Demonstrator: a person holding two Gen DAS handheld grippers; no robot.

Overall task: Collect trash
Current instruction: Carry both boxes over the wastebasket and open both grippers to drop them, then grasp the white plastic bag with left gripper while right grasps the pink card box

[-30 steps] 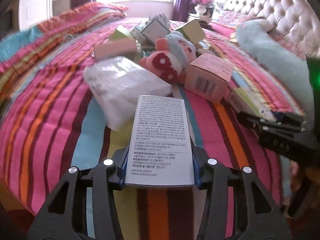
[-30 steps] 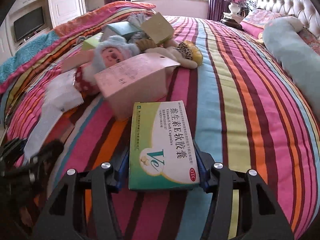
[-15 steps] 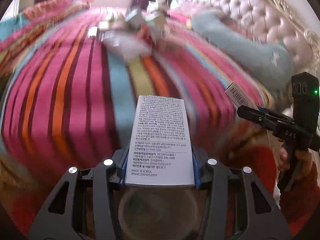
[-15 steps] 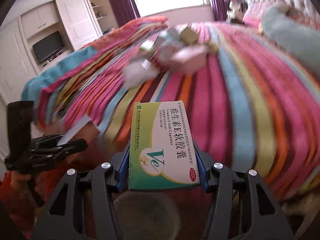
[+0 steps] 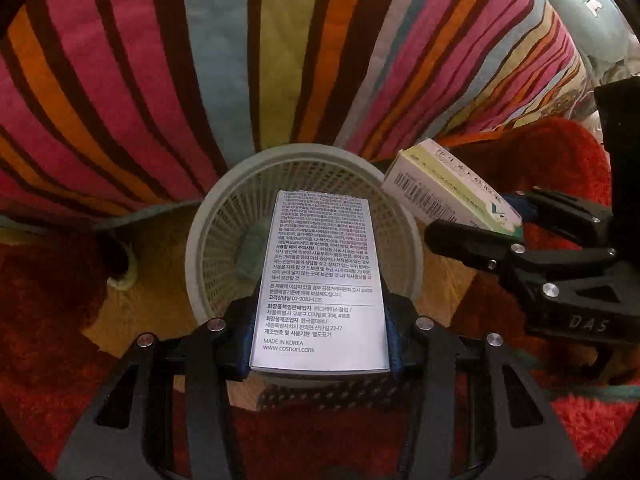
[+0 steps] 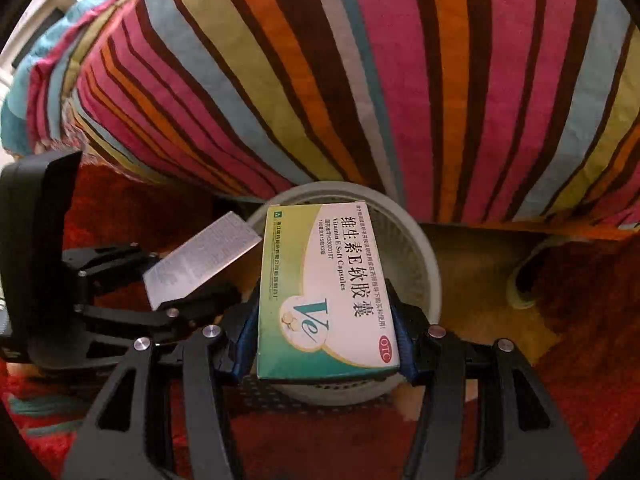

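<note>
My left gripper is shut on a white box with Korean print and holds it above a round grey mesh waste basket on the floor. A pale green item lies inside the basket. My right gripper is shut on a green Vitamin E capsule box above the same basket. Each gripper shows in the other's view: the right one with its green box, the left one with its white box.
The striped bedspread hangs down just behind the basket. A red shaggy rug and a strip of wood floor surround it. A slipper lies right of the basket. A teal pillow sits at upper right.
Both grippers have swung from over the bed down to the floor beside it, carrying their boxes. Both now hang over the waste basket, with the bed clutter out of view.
</note>
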